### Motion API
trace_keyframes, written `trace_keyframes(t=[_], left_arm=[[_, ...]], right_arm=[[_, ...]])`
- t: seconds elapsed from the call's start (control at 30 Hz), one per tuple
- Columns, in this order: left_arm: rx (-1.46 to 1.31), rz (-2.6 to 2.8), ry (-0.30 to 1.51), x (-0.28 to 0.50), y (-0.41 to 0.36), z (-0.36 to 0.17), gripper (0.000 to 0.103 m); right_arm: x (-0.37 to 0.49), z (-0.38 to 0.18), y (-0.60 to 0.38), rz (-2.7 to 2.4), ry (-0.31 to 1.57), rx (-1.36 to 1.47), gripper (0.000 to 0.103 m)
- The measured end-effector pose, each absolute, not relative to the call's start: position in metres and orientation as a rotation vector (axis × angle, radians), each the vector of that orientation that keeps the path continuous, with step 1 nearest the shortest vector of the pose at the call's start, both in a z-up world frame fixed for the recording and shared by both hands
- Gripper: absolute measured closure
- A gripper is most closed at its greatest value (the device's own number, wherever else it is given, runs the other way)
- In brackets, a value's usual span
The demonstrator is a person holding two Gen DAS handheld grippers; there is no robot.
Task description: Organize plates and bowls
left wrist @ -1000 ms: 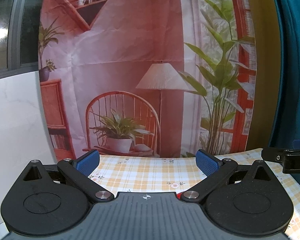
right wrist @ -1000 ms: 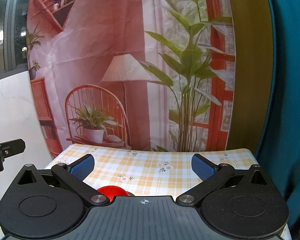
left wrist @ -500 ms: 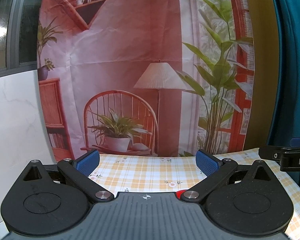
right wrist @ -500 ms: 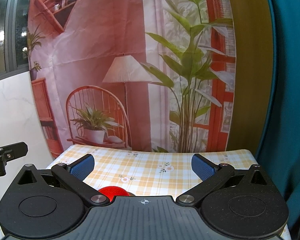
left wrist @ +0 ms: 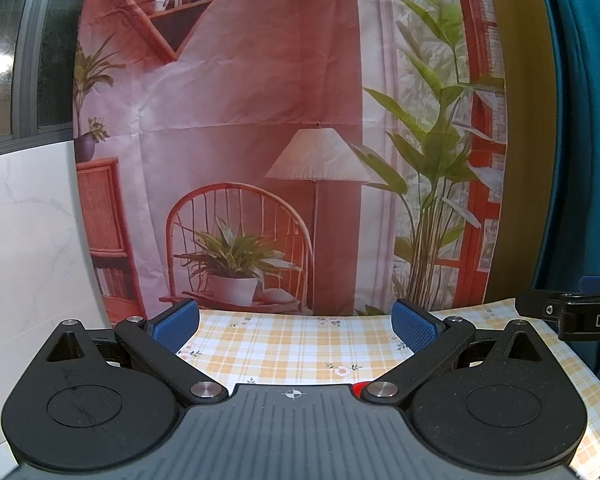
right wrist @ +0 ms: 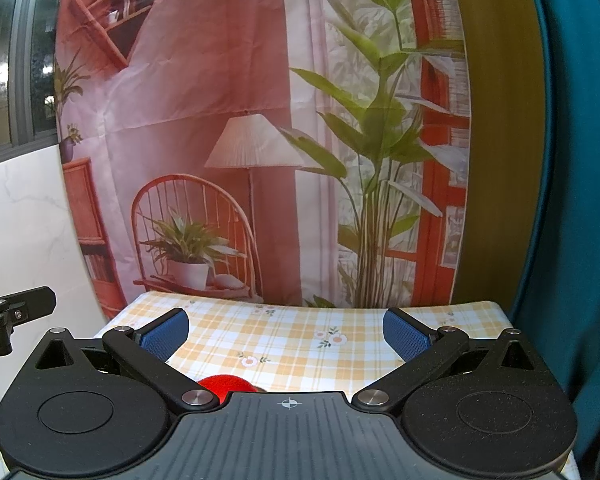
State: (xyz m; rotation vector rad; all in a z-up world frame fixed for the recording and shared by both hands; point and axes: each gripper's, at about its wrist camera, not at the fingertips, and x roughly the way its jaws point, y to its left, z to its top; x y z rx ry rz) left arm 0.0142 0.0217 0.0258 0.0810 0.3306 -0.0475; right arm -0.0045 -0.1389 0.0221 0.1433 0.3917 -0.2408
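My left gripper (left wrist: 295, 322) is open and empty, held above the near part of the checked tablecloth (left wrist: 292, 352). My right gripper (right wrist: 286, 334) is also open and empty above the same cloth (right wrist: 300, 344). A red rounded object (right wrist: 225, 385) peeks out just past the right gripper's body; a sliver of it (left wrist: 355, 387) shows in the left wrist view. I cannot tell whether it is a bowl or a plate. The rest of it is hidden under the gripper bodies. No other dish is in view.
A printed backdrop (left wrist: 260, 140) hangs behind the table's far edge. A white marble wall (left wrist: 28, 240) is at the left and a teal curtain (right wrist: 572, 160) at the right. The right gripper's finger (left wrist: 572, 316) shows at the left view's right edge.
Both views have shifted only slightly; the right gripper's finger has risen a little in the left wrist view. Both grippers stay open.
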Motion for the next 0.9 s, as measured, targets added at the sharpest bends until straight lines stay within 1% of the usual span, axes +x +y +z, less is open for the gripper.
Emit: trace_keyframes(t=[0.3, 0.9], left_arm=[[0.067, -0.042, 0.294, 0.0097, 0.0214, 0.0318, 0.0], [0.062, -0.055, 0.292, 0.0088, 0.0207, 0.0321, 0.0]], right_arm=[[-0.0109, 0.0306, -0.139, -0.244, 0.367, 0.136, 0.0], [-0.0138, 0.0306, -0.1407, -0.25, 0.357, 0.141, 0.0]])
